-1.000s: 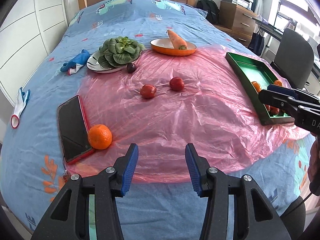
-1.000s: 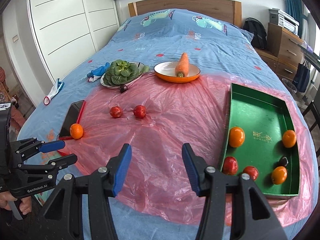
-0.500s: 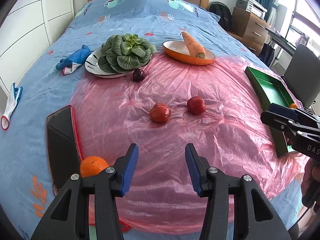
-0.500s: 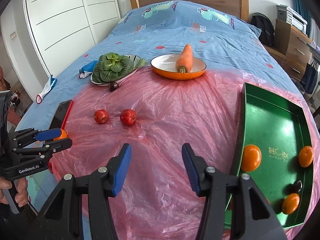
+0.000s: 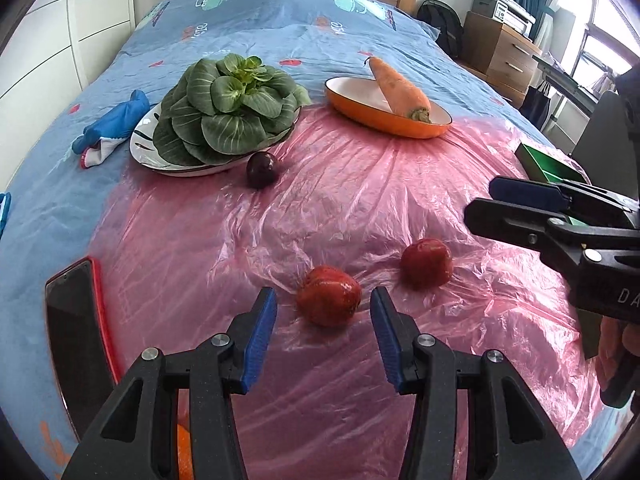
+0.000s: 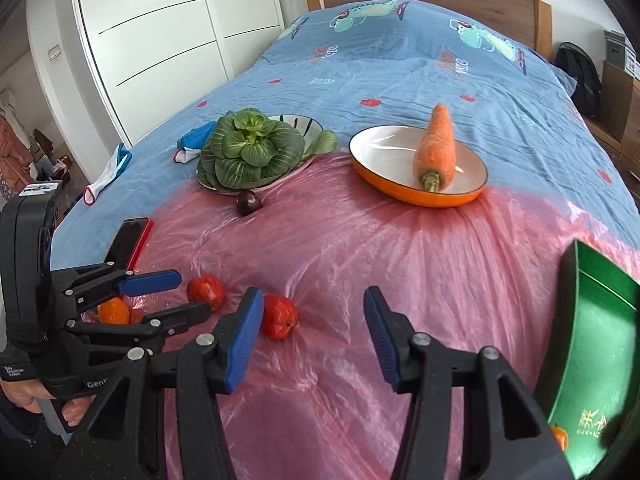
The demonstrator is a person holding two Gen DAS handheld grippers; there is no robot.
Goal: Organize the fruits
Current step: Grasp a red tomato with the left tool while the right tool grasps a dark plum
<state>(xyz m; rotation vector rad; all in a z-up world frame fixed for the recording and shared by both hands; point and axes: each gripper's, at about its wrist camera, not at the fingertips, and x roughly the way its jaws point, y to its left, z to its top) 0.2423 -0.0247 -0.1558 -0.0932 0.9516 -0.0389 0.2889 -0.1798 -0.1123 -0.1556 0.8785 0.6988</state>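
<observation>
Two red fruits lie on the pink plastic sheet. The nearer red fruit [image 5: 329,296] sits just ahead of my open left gripper [image 5: 323,322], almost between its fingertips; it also shows in the right wrist view [image 6: 205,291]. The second red fruit [image 5: 426,263] [image 6: 279,317] lies to its right, beside the left fingertip of my open right gripper [image 6: 314,332]. A dark plum [image 5: 262,169] [image 6: 248,202] rests by the greens plate. An orange [image 6: 114,311] sits under the left gripper. The green tray [image 6: 592,344] is at the right and holds an orange [image 6: 558,438].
A plate of leafy greens [image 5: 224,112] and an orange dish with a carrot [image 5: 386,108] stand at the back. A red-cased phone [image 5: 76,320] lies at the left. A blue glove [image 5: 116,124] lies on the bedspread. A dresser [image 5: 500,48] stands at the far right.
Both grippers moved forward and down over the pink sheet. The left one closed in on the nearer red fruit; the right one came up beside the second. Both stayed open.
</observation>
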